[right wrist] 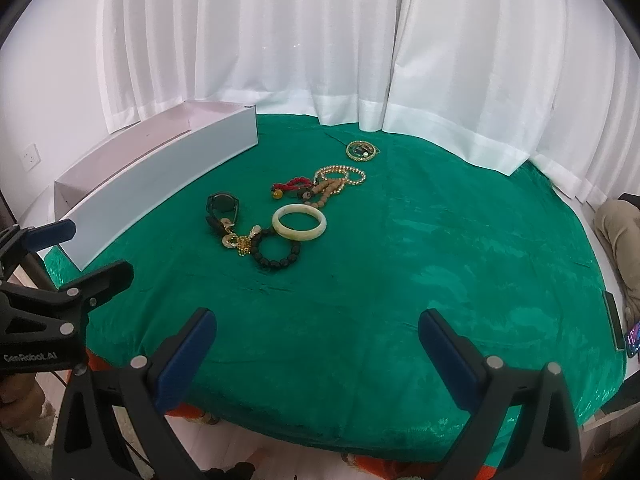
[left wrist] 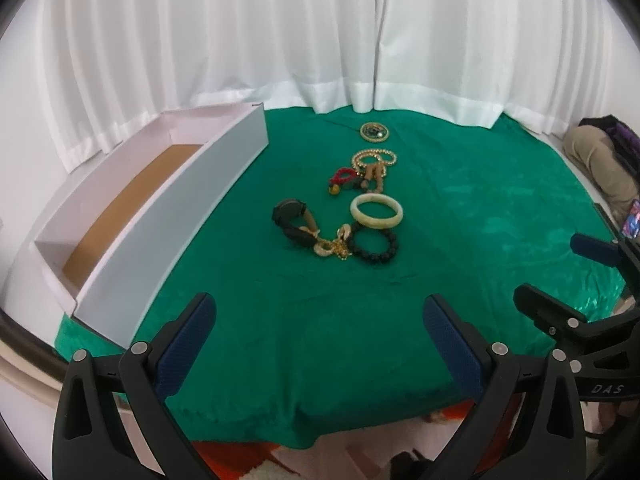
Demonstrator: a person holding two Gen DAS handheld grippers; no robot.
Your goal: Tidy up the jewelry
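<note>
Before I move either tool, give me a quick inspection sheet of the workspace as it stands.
Surface: green velvet cloth, wrinkled, covering the table.
Job's things: pale bangle, black bead bracelet, black watch, gold chain, red bead bracelet, gold bead necklace, round pendant, all loose mid-cloth; white box at left, nothing seen inside.
Clutter: phone at right edge.
Grippers: left tool and right tool both open, holding nothing, above the near edge.
Cables: nothing seen.
Surroundings: white curtain behind; wall socket.
</note>
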